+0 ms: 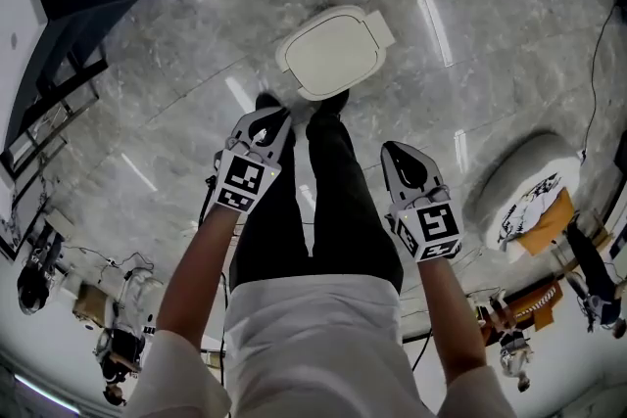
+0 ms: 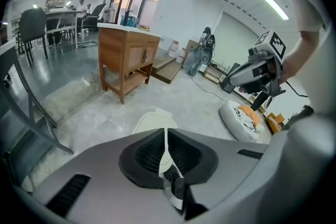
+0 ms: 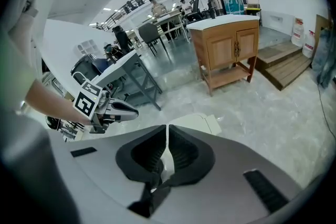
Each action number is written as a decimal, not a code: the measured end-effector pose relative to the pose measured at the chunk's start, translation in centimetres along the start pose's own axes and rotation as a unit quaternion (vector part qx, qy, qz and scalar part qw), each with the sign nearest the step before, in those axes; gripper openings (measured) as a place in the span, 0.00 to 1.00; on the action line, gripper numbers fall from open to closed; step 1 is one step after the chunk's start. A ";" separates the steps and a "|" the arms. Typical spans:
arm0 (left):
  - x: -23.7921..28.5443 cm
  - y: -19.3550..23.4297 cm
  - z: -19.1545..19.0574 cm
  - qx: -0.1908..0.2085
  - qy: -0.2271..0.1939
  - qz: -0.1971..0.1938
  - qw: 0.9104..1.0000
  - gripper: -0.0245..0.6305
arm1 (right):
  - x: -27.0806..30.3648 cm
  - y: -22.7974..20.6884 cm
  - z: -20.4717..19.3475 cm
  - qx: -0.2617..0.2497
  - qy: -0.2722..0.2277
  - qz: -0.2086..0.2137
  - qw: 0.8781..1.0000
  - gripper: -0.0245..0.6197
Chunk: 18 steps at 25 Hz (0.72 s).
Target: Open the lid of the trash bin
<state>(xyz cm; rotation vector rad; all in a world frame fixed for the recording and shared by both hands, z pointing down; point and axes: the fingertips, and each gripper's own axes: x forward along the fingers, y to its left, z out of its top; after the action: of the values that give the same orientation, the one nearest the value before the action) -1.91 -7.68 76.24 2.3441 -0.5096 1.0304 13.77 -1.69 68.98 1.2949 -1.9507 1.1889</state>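
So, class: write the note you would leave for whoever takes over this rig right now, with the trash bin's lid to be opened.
Left gripper: jaws shut, empty, held in the air short of the bin.
Right gripper: jaws shut, empty, out to the right, touching nothing.
Trash bin: on the floor just ahead of the person's shoes; its cream lid lies flat, closed.
Done: nothing yet; no gripper has reached the lid.
Left: bring a gripper to the lid's edge and lift it open.
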 end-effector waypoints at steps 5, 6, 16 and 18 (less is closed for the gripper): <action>3.0 1.4 -3.2 -0.003 0.022 0.006 1.000 0.07 | 2.6 -0.9 -2.2 0.019 0.010 0.010 1.000 0.09; 3.5 1.6 -3.6 0.000 0.025 0.007 1.000 0.07 | 3.1 -1.1 -2.5 0.021 0.011 0.012 1.000 0.09; 8.3 2.4 -8.9 0.022 0.068 0.009 0.997 0.07 | 7.6 -3.0 -6.0 0.017 0.026 0.016 0.999 0.09; 9.2 2.7 -9.9 0.023 0.077 0.012 0.997 0.07 | 8.5 -3.1 -6.6 0.015 0.030 0.018 0.999 0.09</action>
<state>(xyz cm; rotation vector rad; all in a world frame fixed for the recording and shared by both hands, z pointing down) -2.98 -5.07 89.68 2.2798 -0.4610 1.2341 12.72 -0.32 80.02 1.2295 -1.9280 1.2656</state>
